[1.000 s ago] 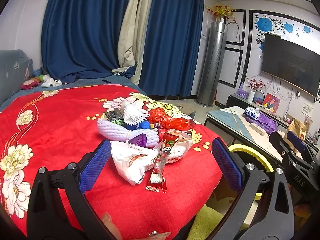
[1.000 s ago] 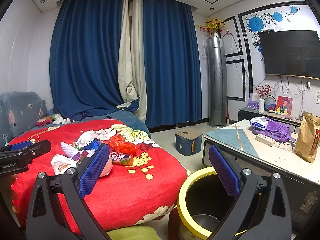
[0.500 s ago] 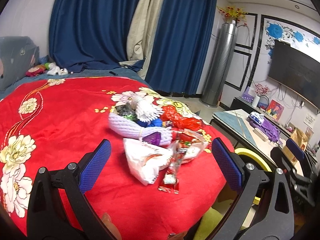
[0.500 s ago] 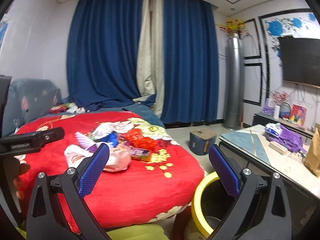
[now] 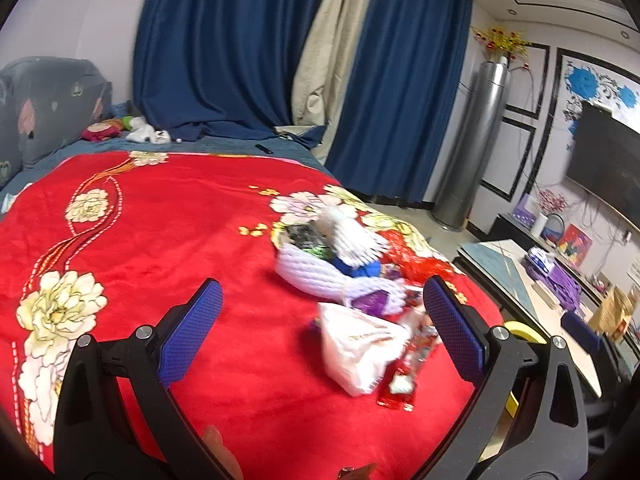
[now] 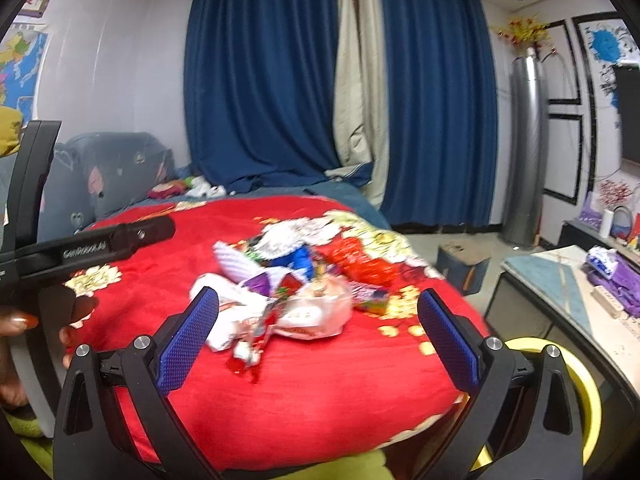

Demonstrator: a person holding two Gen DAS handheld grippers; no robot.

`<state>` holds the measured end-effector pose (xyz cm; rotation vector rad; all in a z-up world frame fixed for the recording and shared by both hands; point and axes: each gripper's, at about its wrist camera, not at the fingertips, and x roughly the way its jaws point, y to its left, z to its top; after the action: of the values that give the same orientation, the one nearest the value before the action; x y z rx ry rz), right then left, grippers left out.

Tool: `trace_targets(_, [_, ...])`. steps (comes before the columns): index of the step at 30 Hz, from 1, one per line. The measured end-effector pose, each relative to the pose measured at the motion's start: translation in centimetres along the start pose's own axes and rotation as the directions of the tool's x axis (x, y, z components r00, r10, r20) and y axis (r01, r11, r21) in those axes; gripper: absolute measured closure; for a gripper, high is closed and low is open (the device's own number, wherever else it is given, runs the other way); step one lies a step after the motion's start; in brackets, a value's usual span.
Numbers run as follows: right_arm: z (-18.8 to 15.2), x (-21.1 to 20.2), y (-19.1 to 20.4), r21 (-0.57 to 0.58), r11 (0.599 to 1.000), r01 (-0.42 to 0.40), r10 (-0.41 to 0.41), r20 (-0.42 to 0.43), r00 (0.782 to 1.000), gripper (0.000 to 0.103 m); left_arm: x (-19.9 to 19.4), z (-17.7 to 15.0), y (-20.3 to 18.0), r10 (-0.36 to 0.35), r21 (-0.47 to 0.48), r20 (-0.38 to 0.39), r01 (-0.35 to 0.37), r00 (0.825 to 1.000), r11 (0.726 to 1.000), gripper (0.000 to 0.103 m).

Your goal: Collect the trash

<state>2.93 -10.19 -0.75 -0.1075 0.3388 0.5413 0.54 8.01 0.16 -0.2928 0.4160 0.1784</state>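
A heap of trash (image 5: 352, 280) lies on the red flowered blanket (image 5: 160, 224) near the bed's right end: white foam netting, a white snack bag (image 5: 360, 348), a red candy wrapper (image 5: 404, 376) and red crinkly plastic. In the right wrist view the same trash heap (image 6: 296, 284) sits ahead, between the fingers. My left gripper (image 5: 320, 336) hangs open above the blanket, the white bag between its pads, nothing held. My right gripper (image 6: 318, 340) is open too, short of the heap. A yellow-rimmed bin (image 6: 576, 396) stands on the floor right of the bed.
A low table (image 6: 568, 292) with purple items and a brown bag stands right of the bin. Blue curtains (image 5: 248, 52) and a tall silver column (image 6: 524, 148) line the far wall. A small box (image 6: 460, 264) sits on the floor. A hand (image 6: 24, 340) holds the left tool.
Both views have swung left over the second. The trash heap now sits right of centre in the left wrist view and centred in the right wrist view. Both grippers stayed open.
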Motion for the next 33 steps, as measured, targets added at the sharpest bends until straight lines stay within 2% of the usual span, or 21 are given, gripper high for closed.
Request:
trace_targets(8, [0.1, 3.5, 1.8, 0.012, 0.997, -0.074, 0.075, -0.073, 0.995, 0.006, 1.2, 0.5, 2.7, 0.042, -0.031, -0.023, -0.042, 0.999, 0.999, 0.011])
trace_targets(13, [-0.5, 5.6, 2.2, 0.03, 0.994, -0.104, 0.107, -0.134, 0.985, 0.006, 2.7, -0.2, 3.8, -0.001, -0.031, -0.064, -0.001, 0.998, 1.0, 0.011])
trace_targets(14, [-0.7, 5.8, 2.1, 0.037, 0.993, -0.11, 0.115, -0.143, 0.983, 0.007, 3.2, -0.4, 4.1, -0.031, -0.035, -0.08, 0.028, 0.996, 0.999, 0.011])
trace_targets(18, [-1.3, 7.5, 1.5, 0.074, 0.987, -0.143, 0.156, -0.208, 0.966, 0.029, 4.8, -1.2, 4.4, -0.085, -0.068, -0.141, 0.076, 0.986, 0.995, 0.011])
trace_targets(20, [-1.8, 8.4, 1.5, 0.093, 0.982, -0.165, 0.183, -0.242, 0.953, 0.037, 5.5, -1.5, 4.5, -0.12, -0.093, -0.171, 0.105, 0.978, 0.99, 0.011])
trace_targets(26, [-2.9, 10.4, 1.8, 0.122, 0.969, -0.217, 0.244, -0.307, 0.92, 0.059, 7.4, -2.1, 4.3, -0.248, -0.182, -0.241, 0.207, 0.938, 0.961, 0.011])
trace_targets(28, [-3.1, 10.7, 1.8, 0.132, 0.965, -0.226, 0.257, -0.321, 0.912, 0.066, 7.8, -2.4, 4.1, -0.271, -0.201, -0.261, 0.223, 0.927, 0.954, 0.011])
trace_targets(30, [-3.2, 10.7, 1.8, 0.142, 0.963, -0.23, 0.265, -0.328, 0.907, 0.073, 8.2, -2.7, 3.8, -0.295, -0.219, -0.274, 0.24, 0.915, 0.946, 0.018])
trace_targets(33, [-3.3, 10.6, 1.7, 0.158, 0.961, -0.228, 0.269, -0.331, 0.904, 0.077, 8.5, -3.1, 3.4, -0.323, -0.248, -0.297, 0.254, 0.899, 0.935, 0.03])
